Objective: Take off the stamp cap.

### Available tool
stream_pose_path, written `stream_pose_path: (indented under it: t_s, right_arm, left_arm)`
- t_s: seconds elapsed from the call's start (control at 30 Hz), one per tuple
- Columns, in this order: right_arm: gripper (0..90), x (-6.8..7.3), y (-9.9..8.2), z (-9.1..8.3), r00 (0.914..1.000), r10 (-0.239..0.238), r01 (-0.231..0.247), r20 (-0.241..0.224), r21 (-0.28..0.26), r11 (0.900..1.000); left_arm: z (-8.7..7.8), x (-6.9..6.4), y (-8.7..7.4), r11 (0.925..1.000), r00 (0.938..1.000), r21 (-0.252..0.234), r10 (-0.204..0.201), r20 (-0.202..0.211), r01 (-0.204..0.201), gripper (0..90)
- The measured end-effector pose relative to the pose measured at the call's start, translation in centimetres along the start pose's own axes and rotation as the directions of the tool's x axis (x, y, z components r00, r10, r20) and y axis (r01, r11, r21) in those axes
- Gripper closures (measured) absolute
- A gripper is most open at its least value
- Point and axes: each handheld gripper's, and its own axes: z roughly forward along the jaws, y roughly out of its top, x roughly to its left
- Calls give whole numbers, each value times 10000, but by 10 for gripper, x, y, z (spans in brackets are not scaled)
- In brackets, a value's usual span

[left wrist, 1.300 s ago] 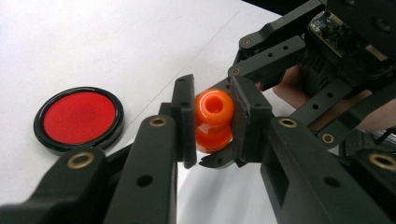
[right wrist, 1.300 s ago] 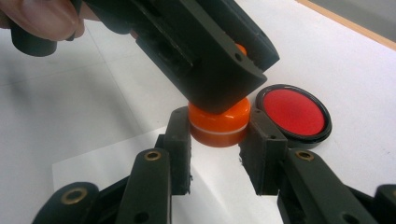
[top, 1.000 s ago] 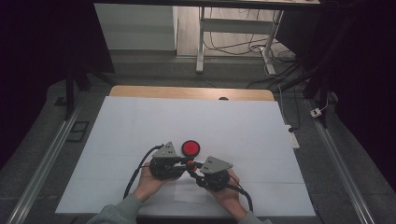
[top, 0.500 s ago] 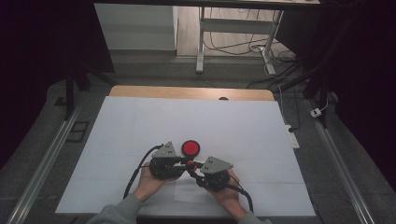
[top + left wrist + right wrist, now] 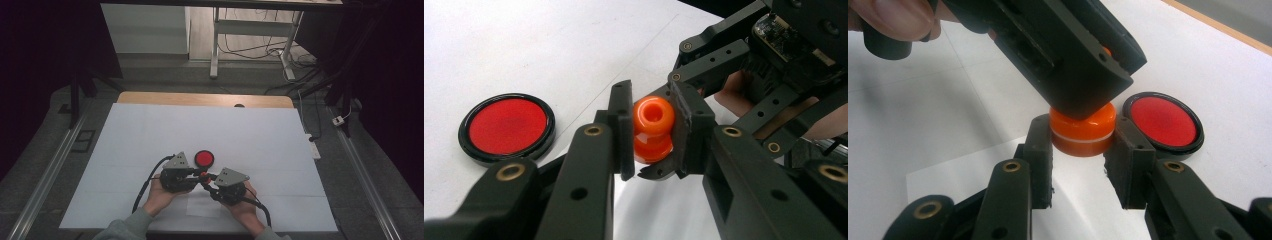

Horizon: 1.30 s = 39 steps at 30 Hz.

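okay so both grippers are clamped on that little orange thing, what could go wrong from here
The orange piece is round and smooth, so it might squirt out from between the left gripper and the right gripper.

With both clamped close together, their jaws could knock as they twist or pull.

If dropped, it may roll toward the red disc.

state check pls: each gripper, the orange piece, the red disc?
left gripper: shut on the orange piece, pads on its upper part.
right gripper: shut on the orange piece, pads on its lower part.
orange piece: held between both grippers, seam showing around its lower part.
red disc: flat on the white table, untouched.
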Motion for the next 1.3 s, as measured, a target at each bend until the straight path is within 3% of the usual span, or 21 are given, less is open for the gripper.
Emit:
stream_pose_path:
  t_s: [0.4,0.43,0.5,0.53,0.67,0.8,1.3]
  right_arm:
    - [645,0,0,0,10000,7,-7,62,-97,10000]
    - [645,0,0,1,9999,-2,1,147,98,10000]
    - [645,-2,-8,4,9997,58,-67,218,421,9991]
    - [645,-3,-10,3,9996,205,-210,179,293,9994]
    - [645,-4,-4,-3,9991,379,-376,195,-140,9992]
    - [645,-4,-3,-3,9993,281,-281,229,-20,9996]
    - [644,-15,-12,-12,9981,423,-427,454,83,9991]
  left_arm:
    - [0,-1,0,10000,10000,-89,10,-73,-10,726]
    - [-6,0,1,9985,9990,-553,-35,-435,11,726]
    - [-19,8,3,9928,9982,-1119,-478,-357,435,727]
    - [-23,12,3,9905,9977,-1244,-623,-277,584,727]
    - [-25,16,1,9910,9969,-1145,-732,-275,696,727]
    - [-22,12,2,9944,9984,-933,-523,-194,502,727]
    - [-19,13,0,9972,9988,-628,-424,-261,407,725]
